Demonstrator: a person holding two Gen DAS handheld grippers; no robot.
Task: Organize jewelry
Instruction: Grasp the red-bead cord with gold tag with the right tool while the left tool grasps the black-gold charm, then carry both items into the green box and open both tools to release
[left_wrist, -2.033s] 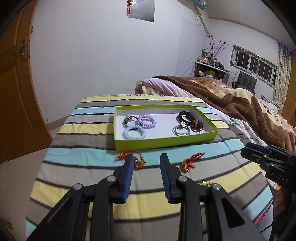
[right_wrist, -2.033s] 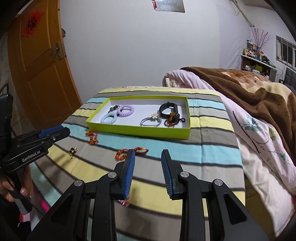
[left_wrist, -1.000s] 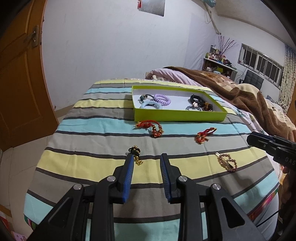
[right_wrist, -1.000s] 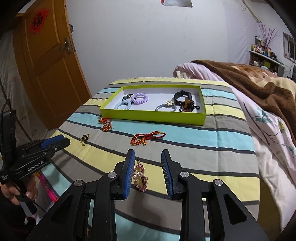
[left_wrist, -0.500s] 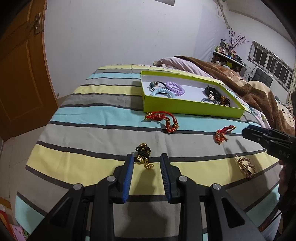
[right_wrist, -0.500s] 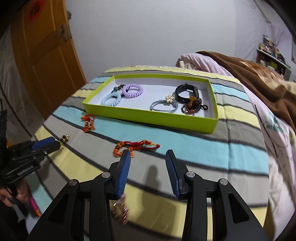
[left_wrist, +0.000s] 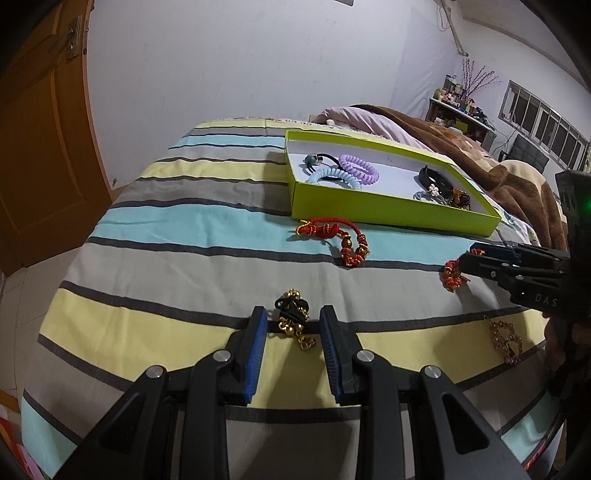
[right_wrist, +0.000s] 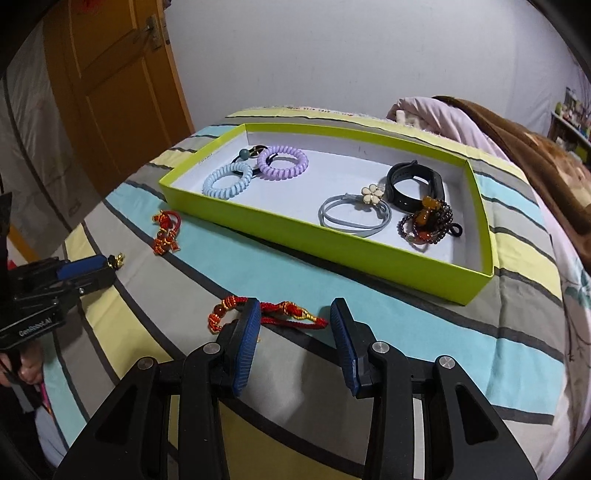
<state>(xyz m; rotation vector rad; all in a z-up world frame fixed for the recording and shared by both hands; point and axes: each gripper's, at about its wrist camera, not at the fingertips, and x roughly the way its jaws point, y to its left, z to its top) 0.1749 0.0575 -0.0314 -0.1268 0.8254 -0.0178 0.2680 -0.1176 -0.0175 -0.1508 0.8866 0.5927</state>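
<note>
A lime-green tray (right_wrist: 325, 240) (left_wrist: 388, 206) on the striped cloth holds several hair ties and bracelets. My left gripper (left_wrist: 290, 319) is open, its jaws on either side of a black and gold piece (left_wrist: 293, 317) lying on the cloth. My right gripper (right_wrist: 291, 310) is open around a red cord bracelet (right_wrist: 280, 312), which lies between the jaws. Another red bracelet (left_wrist: 338, 238) (right_wrist: 166, 232) lies in front of the tray's left corner. A pink beaded piece (left_wrist: 508, 338) lies near the table's right edge.
The striped cloth (left_wrist: 177, 229) covers a rounded table. A bed with a brown blanket (left_wrist: 480, 162) stands to the right. An orange door (left_wrist: 40, 129) is at the left. Each gripper shows in the other's view: the right one (left_wrist: 469, 264), the left one (right_wrist: 99, 271).
Both grippers have come down and forward toward the cloth. The left now straddles the black and gold piece, the right straddles the red cord bracelet and has opened wider.
</note>
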